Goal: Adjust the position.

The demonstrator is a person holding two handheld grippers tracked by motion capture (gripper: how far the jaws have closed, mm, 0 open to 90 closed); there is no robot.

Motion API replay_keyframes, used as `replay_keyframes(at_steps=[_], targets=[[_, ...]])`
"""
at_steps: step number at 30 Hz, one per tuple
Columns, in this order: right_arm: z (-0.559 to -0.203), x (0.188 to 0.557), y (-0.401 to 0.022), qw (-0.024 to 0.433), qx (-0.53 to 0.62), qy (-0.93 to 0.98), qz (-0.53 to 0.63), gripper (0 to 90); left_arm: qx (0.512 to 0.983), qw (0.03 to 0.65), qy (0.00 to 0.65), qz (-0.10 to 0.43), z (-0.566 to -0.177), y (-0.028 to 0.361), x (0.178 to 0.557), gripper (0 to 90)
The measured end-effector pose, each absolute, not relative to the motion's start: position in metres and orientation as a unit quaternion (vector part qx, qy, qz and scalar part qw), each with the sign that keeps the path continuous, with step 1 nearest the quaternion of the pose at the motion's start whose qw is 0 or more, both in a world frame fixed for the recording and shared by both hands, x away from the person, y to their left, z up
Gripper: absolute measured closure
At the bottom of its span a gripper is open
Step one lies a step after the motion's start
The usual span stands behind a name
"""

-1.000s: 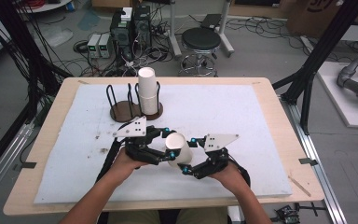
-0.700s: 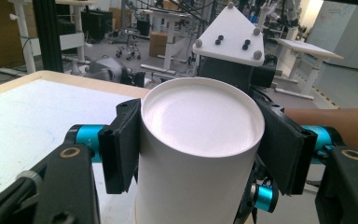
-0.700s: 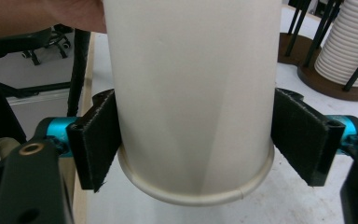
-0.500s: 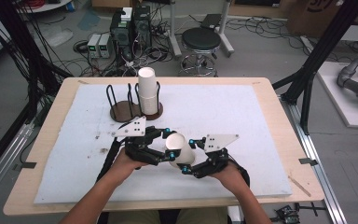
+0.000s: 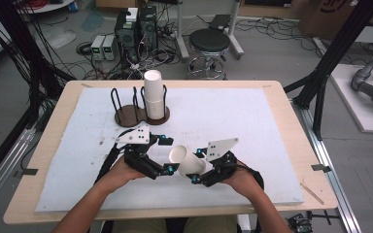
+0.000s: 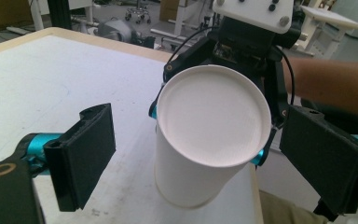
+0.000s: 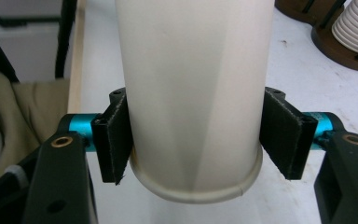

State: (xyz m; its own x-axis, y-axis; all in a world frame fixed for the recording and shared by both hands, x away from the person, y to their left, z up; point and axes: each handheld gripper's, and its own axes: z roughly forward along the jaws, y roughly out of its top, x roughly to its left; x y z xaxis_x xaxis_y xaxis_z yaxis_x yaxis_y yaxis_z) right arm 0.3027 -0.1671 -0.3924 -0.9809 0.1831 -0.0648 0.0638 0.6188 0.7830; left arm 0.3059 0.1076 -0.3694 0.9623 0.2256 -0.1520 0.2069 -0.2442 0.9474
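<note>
A white paper cup [image 5: 186, 161] hangs on its side just above the white mat. My right gripper [image 5: 197, 167] is shut on it. In the right gripper view both pads [image 7: 113, 140] press the cup's wall [image 7: 193, 93] near its rolled rim, which faces that camera. The cup's closed base [image 6: 213, 114] points at my left gripper [image 6: 205, 158], whose jaws stand open on either side of the cup without touching it. In the high view the left gripper [image 5: 169, 155] sits just left of the cup.
A stack of white cups [image 5: 154, 94] stands in a black wire holder on a brown base [image 5: 131, 115] at the back left of the mat. The holder's left bay holds nothing. The table's front edge [image 5: 175, 213] runs close under both hands.
</note>
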Motion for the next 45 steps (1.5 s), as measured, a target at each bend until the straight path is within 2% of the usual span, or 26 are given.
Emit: replay_keyframes(at_steps=[8, 18, 23, 27, 30, 36, 40, 43, 45], targets=[[-0.373, 0.308, -0.158, 0.078, 0.037, 0.924, 0.372, 32.9, 0.807, 0.576, 0.130, 0.013, -0.359, 0.112, 0.306, 10.5], [-0.364, 0.307, -0.140, 0.079, -0.001, 0.953, 0.293, 31.9, 0.833, 0.541, 0.117, -0.012, -0.368, 0.101, 0.308, 11.6], [-0.366, 0.303, -0.134, 0.075, -0.014, 0.959, 0.271, 31.6, 0.840, 0.530, 0.112, -0.027, -0.372, 0.097, 0.308, 16.5], [-0.366, 0.302, -0.134, 0.078, -0.015, 0.959, 0.271, 31.5, 0.844, 0.524, 0.110, -0.036, -0.373, 0.097, 0.309, 20.4], [-0.367, 0.303, -0.134, 0.078, -0.014, 0.960, 0.268, 31.5, 0.847, 0.523, 0.091, -0.040, -0.373, 0.098, 0.309, 31.2], [-0.371, 0.305, -0.138, 0.072, -0.010, 0.957, 0.280, 31.0, 0.851, 0.517, 0.089, -0.028, -0.373, 0.097, 0.308, 34.1], [-0.374, 0.306, -0.142, 0.062, -0.002, 0.951, 0.302, 27.4, 0.849, 0.521, 0.085, -0.022, -0.372, 0.098, 0.309, 34.8], [-0.374, 0.308, -0.149, 0.055, 0.025, 0.934, 0.352, 20.8, 0.842, 0.532, 0.085, -0.019, -0.371, 0.100, 0.308, 34.9], [-0.372, 0.309, -0.153, 0.053, 0.035, 0.925, 0.373, 20.8, 0.839, 0.537, 0.086, -0.018, -0.371, 0.102, 0.309, 34.9]])
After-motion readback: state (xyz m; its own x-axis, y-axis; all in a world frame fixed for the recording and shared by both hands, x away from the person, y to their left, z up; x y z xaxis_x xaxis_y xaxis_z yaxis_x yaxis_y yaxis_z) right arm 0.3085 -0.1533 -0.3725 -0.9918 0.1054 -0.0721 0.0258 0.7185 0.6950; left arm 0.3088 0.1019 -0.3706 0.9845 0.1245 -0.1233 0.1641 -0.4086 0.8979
